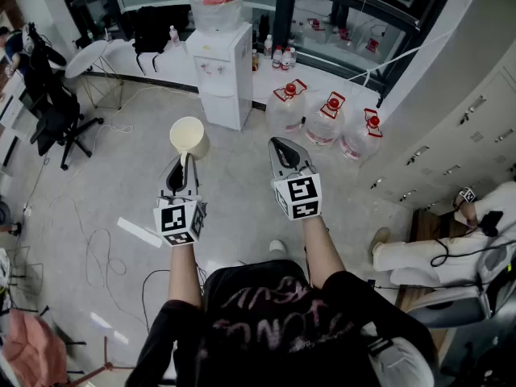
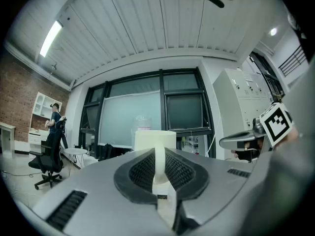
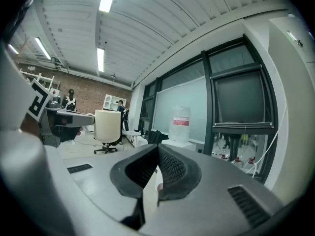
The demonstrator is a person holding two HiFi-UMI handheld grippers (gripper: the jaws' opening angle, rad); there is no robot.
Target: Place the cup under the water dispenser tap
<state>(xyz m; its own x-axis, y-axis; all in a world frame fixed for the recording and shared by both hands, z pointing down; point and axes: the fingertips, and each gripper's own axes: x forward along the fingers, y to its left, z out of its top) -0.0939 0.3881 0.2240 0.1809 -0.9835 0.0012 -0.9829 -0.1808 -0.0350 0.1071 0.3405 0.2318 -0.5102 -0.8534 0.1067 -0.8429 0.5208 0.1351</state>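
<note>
While both arms are stretched out in front, the left tool (image 1: 183, 164) is clamped on the thin handle of the cream cup (image 1: 189, 136). Its jaws are almost together with the handle pinched between them. So the cup sits upright just past the tips, up in the air over the floor, nowhere near a tap. The right tool (image 1: 284, 147) is level beside it, apart from the cup, with its jaws closed on nothing. Further out, the white water dispenser (image 1: 222, 79) with a bottle on top stands by the window wall, well apart from the cup. A few big water jugs (image 1: 326, 119) sit on the floor to its right.
</note>
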